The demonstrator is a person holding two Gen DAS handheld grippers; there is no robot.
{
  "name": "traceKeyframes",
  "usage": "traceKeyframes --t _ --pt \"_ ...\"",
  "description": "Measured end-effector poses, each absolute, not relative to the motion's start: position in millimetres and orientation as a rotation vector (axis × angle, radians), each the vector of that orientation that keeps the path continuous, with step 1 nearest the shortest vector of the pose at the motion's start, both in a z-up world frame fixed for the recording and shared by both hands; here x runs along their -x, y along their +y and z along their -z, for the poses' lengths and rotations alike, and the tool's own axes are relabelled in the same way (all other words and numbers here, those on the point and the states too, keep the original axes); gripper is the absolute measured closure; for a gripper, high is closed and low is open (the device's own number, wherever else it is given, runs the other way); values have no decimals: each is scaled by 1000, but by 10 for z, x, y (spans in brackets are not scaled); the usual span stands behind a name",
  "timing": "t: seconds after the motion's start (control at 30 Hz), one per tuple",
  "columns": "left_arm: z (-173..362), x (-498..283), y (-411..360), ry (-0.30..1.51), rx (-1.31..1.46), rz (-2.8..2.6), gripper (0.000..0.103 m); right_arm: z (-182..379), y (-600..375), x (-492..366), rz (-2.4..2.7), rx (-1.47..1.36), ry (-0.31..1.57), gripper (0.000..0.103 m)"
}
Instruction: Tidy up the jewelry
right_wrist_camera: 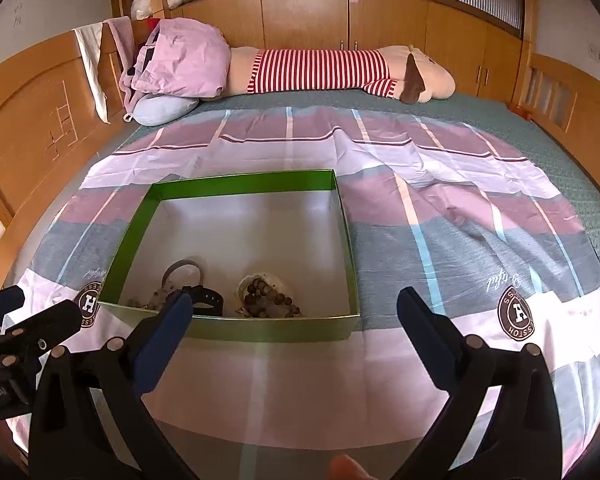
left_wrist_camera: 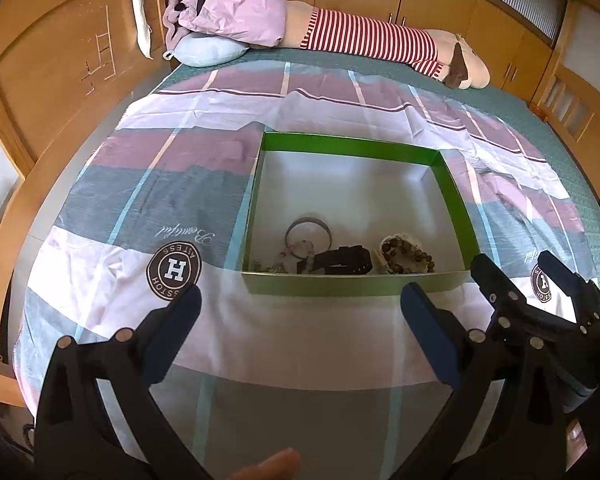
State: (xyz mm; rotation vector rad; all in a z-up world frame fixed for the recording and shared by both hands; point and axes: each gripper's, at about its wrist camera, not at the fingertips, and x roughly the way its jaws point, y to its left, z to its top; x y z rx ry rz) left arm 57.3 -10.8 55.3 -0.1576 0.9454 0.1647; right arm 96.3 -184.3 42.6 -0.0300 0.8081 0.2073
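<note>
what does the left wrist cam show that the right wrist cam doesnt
Only the left wrist view shows the right tool from the side, and the H badge whole.

Only the right wrist view shows the left tool from the side, the A badge, and the windows above the cabinets.

Both show the green box holding a bangle, a black strap and beads, plus the striped plush.

Box (left_wrist_camera: 454, 204) sits on the sheet (left_wrist_camera: 112, 184) spread over the bed (right_wrist_camera: 572, 168). Inside, along its near wall: bangle (left_wrist_camera: 309, 229) left, strap (left_wrist_camera: 346, 261) centre, beads (left_wrist_camera: 408, 255) right. Plush toy (right_wrist_camera: 320, 66) and pillow (right_wrist_camera: 162, 109) lie behind.
</note>
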Motion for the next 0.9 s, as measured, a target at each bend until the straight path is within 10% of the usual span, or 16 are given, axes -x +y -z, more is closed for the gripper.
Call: traceKeyframes --t 0.9 --pt "-522 -575 -101 961 158 -162 2 -398 -1794 -952 -218 36 814 1"
